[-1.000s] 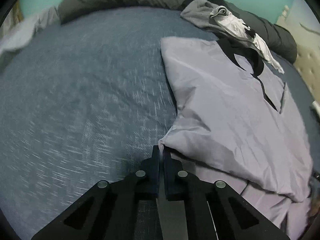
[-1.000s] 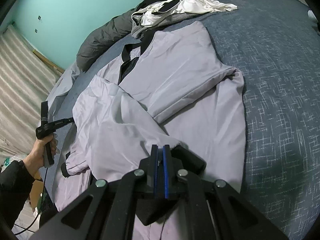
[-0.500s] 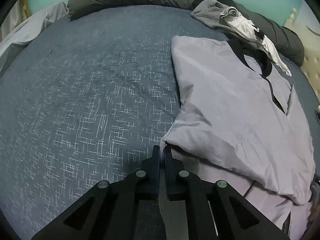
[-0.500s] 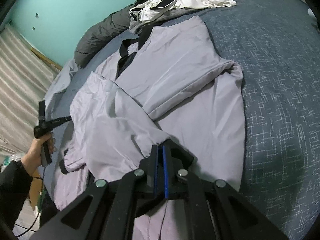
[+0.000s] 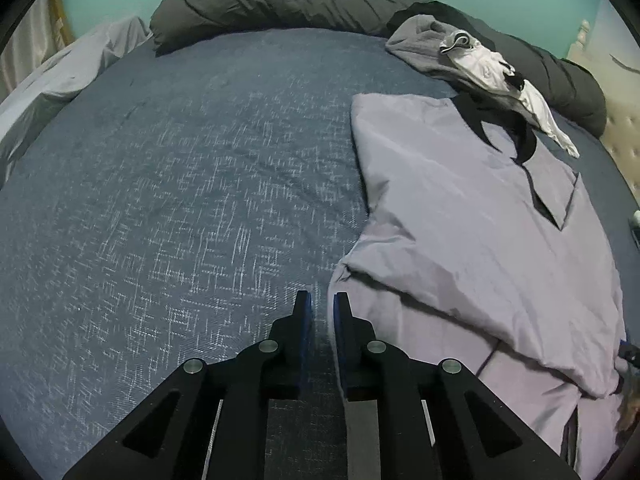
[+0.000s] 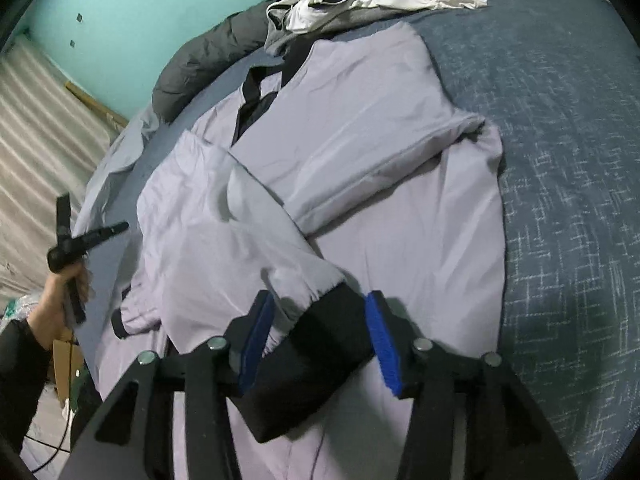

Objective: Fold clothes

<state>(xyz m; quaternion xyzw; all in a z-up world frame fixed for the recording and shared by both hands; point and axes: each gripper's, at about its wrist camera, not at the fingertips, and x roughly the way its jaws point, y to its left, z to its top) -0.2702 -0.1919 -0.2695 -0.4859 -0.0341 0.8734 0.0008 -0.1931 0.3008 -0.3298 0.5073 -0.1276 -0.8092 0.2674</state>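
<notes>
Here, jacket (image 6: 360,152) folded, both jaws opening

Dim indoor light, strong fisheye bending, soft blur at edges

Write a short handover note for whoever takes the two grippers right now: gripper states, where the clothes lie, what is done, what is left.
Left gripper: jaws opening, nothing between them, beside the jacket edge.
Right gripper: jaws opening, black cuff between the pads, not pinched.
Jacket lies flat on the bed, both sleeves folded across the front.
Pile of other clothes waits by the collar.
Left: fold the body, then the pile.
</notes>
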